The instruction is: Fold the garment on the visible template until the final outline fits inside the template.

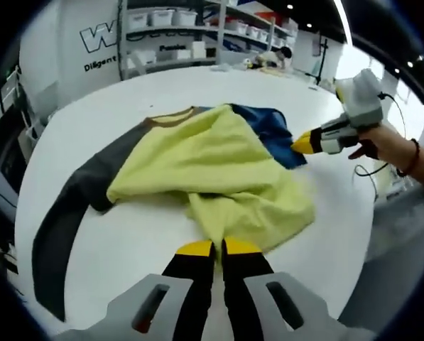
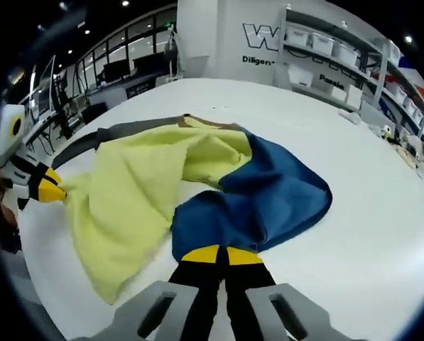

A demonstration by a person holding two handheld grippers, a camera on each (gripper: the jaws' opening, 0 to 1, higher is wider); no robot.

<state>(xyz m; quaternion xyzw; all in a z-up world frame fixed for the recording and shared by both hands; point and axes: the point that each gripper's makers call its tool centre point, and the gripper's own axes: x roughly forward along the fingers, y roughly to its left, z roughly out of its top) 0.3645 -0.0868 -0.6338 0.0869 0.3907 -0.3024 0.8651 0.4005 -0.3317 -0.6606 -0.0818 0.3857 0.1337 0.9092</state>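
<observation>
A white table (image 1: 162,227) carried the garment (image 1: 212,160), a crumpled yellow, blue and grey piece lying near its middle. The left gripper (image 1: 217,246) pinched the yellow edge, jaws pressed together; the right gripper (image 2: 219,254) likewise pinched the blue part.

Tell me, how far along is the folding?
Partly done: the yellow, blue and dark grey garment is bunched on the white table, one grey sleeve still spread. Left gripper pinches the yellow edge, right gripper the blue. Neat folding remains.
</observation>
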